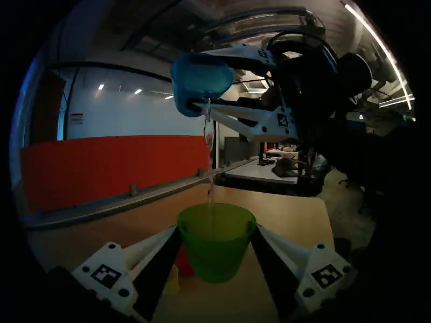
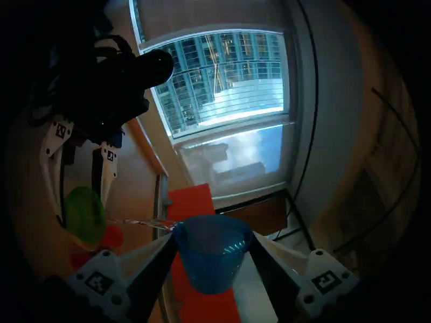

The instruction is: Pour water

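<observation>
Water (image 1: 209, 161) falls in 1 thin stream from the tilted blue cup (image 1: 200, 81) — pinched in the right claw (image 2: 213, 239) — into the green cup (image 1: 215, 253), pinched upright in the left claw (image 1: 215, 229) over the tabletop (image 1: 285, 210).

Straight above the green cup (image 1: 216, 245), the tilted blue cup (image 1: 198, 81) and the water stream (image 1: 209, 156) bar the way. A red partition (image 1: 113, 164) walls the worktop (image 1: 285, 212) on the left. The worktop lies bare to the right. A red thing (image 1: 183, 261) and a yellow thing (image 1: 172, 280) crowd the lower left.
</observation>
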The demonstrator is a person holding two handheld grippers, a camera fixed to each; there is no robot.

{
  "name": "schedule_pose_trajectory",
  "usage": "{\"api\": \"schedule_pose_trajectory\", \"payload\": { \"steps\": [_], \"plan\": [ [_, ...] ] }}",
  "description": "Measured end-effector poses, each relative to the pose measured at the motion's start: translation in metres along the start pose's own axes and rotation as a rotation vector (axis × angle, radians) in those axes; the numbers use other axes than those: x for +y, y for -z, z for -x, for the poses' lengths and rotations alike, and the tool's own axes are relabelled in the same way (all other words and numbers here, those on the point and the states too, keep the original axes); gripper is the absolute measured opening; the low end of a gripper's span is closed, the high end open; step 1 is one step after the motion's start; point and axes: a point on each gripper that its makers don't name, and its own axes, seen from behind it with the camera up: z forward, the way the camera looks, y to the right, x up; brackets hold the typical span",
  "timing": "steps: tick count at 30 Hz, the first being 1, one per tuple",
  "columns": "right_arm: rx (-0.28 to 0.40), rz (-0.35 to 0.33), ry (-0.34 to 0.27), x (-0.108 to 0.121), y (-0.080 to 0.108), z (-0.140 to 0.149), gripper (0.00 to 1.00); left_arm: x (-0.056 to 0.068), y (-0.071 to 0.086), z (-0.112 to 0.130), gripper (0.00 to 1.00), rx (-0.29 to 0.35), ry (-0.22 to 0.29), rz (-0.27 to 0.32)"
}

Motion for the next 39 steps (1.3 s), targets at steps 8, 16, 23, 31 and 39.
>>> {"api": "schedule_pose_trajectory", "payload": {
  "steps": [8,16,23,31,39],
  "plan": [
    [-0.001,0.006,0.032,0.005,-0.001,-0.002,0.91,0.001,-0.001,-0.002,0.86,0.002,-0.003,0.001],
    [-0.002,0.008,0.054,0.007,-0.002,-0.002,0.91,0.0,-0.001,-0.002,0.86,0.004,-0.002,-0.002],
    [0.003,0.007,0.078,0.007,-0.004,-0.005,0.91,0.0,-0.001,-0.002,0.86,0.004,-0.001,-0.004],
    [0.005,0.009,0.11,0.01,-0.006,-0.007,0.92,-0.001,0.0,-0.003,0.86,0.009,0.001,-0.005],
    [0.005,0.01,0.14,0.013,-0.008,-0.008,0.92,-0.001,-0.001,-0.003,0.86,0.009,0.001,-0.006]
  ]
}}
